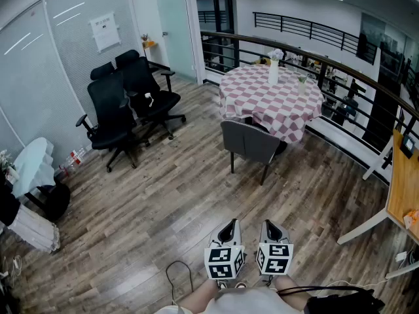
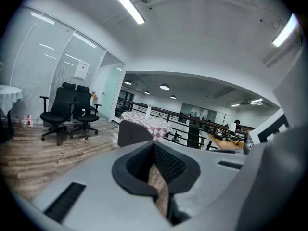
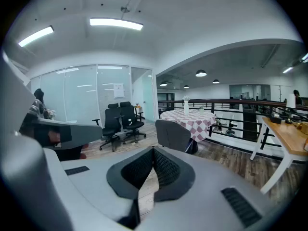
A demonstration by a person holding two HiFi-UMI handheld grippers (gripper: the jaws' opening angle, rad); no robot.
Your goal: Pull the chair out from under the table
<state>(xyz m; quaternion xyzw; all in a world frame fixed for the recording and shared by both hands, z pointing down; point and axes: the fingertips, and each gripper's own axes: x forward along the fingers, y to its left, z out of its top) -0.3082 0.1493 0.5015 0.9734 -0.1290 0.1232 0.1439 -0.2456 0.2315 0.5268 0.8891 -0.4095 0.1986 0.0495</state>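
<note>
Head view, task not yet begun: the chair (image 1: 249, 141) stands with its back to the person and its seat drawn in against the edge of the round, check-clothed counter (image 1: 278, 106). It appears to be in its starting place, so the whole pull is judged to remain. Both claws are held low, close to the person's body and well apart from the chair, with open wood floor (image 1: 163, 201) between. The left claw (image 1: 228, 227) has its jaws pressed together with nothing between them. The right claw (image 1: 272, 229) is likewise pressed together and empty. What is left, by this reading, is the walk up to the chair, a spread of at least one claw, a grip on the backrest, and the draw away from the counter. Count: one grey chair, one round counter, two claws, two black office chairs (image 1: 127, 106) beside the glass wall (image 1: 39, 64), one white vase (image 1: 273, 72) on the counter, and one wooden desk (image 1: 404, 188) at the right edge.
</note>
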